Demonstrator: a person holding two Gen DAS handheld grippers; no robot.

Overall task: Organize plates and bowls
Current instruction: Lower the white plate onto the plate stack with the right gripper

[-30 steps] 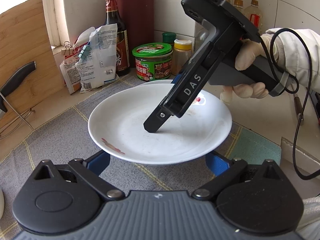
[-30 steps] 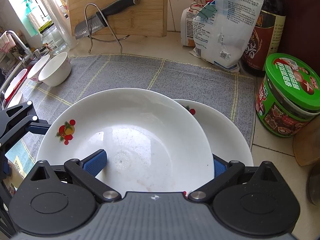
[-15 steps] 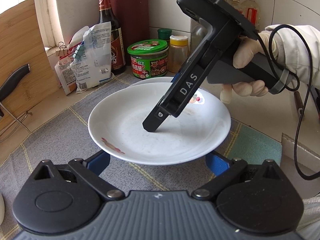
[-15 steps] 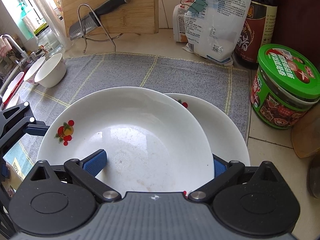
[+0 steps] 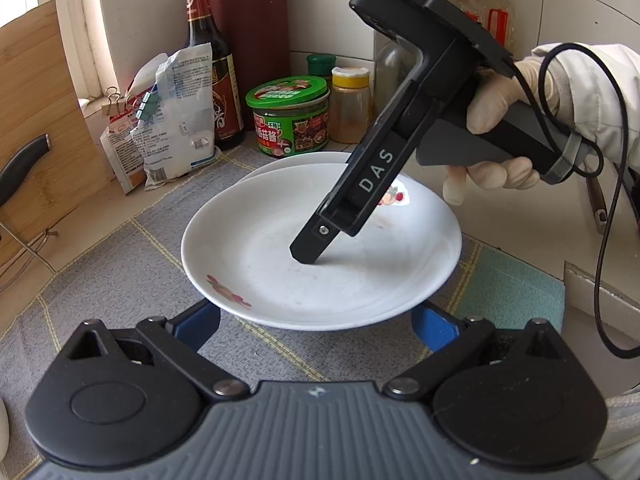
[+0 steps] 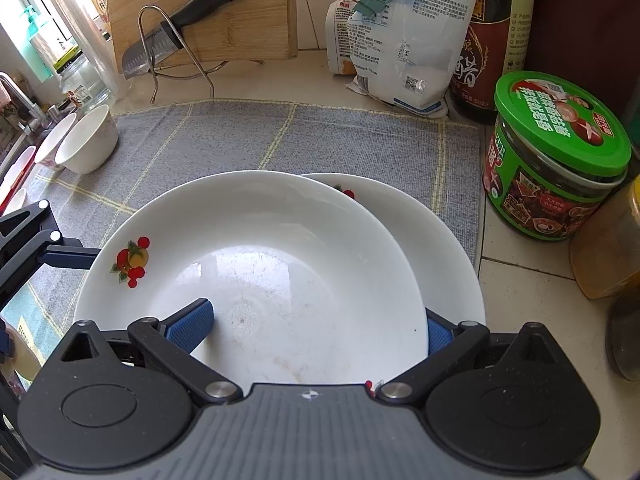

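Observation:
A white plate (image 6: 260,240) with a fruit print hangs slightly above the grey mat (image 6: 320,136). My right gripper (image 6: 312,332) is shut on it, jaws wide: one blue finger (image 6: 188,328) lies inside the plate and the other passes under its rim. In the left wrist view a gloved hand holds that right gripper (image 5: 308,258), its tip on the plate (image 5: 320,280) floor. A second white plate (image 6: 448,248) lies on the mat, half covered by the held one, with its rim (image 5: 280,162) showing behind. My left gripper (image 5: 318,328) is open, fingertips under the near rim.
Two white bowls (image 6: 88,144) sit at the mat's left end by the sink. A green-lidded jar (image 6: 556,160), a dark sauce bottle (image 6: 496,40) and clipped bags (image 6: 400,40) crowd the right back. A cutting board (image 6: 200,8) with a knife on a wire rack stands behind.
The held plate has drifted a little toward the jar, farther over the lower plate. Both grippers moved along with it and kept their jaw widths.

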